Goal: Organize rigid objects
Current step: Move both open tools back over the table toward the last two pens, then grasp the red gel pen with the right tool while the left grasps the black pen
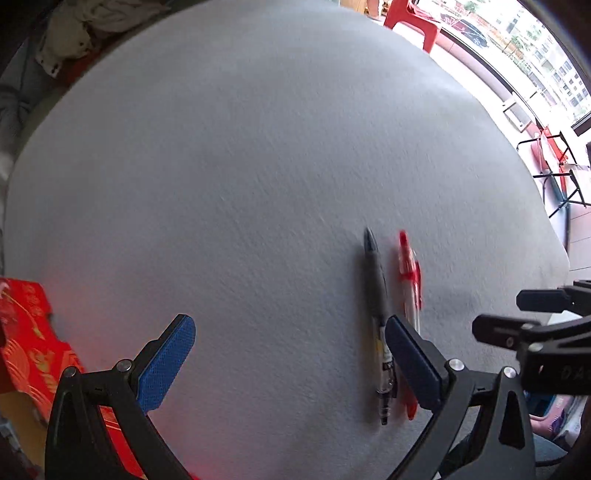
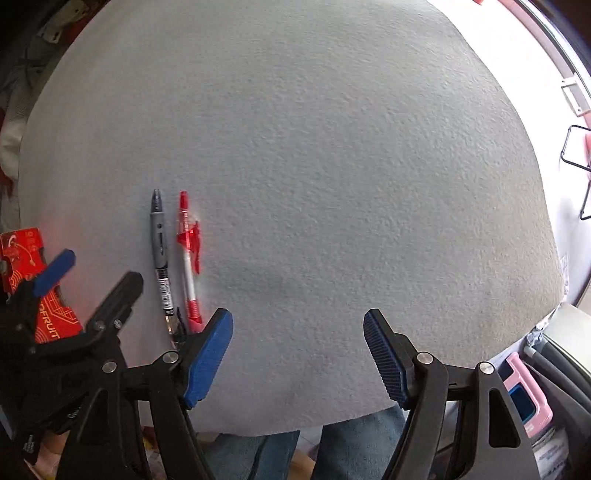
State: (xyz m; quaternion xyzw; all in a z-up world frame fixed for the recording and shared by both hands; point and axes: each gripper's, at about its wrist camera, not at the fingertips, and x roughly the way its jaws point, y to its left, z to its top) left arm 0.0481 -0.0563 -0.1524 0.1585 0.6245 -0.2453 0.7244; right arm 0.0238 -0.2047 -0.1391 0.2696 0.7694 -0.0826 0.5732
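A grey-and-black pen [image 1: 377, 306] and a red-and-clear pen [image 1: 409, 280] lie side by side, parallel, on the grey felt tabletop [image 1: 258, 166]. My left gripper [image 1: 291, 362] is open and empty; its right finger partly covers the red pen's lower end. In the right wrist view the grey pen [image 2: 160, 251] and the red pen [image 2: 189, 254] lie at the left. My right gripper [image 2: 297, 354] is open and empty, to the right of the pens near the table's front edge. The left gripper [image 2: 88, 273] shows at that view's left edge.
A red printed box [image 1: 26, 332] sits at the table's left edge, also in the right wrist view [image 2: 26, 254]. Clothes [image 1: 74, 29] lie beyond the far left edge. A red chair [image 1: 413, 22] and a window are at the back right. A pink item [image 2: 524, 391] lies below the table's right corner.
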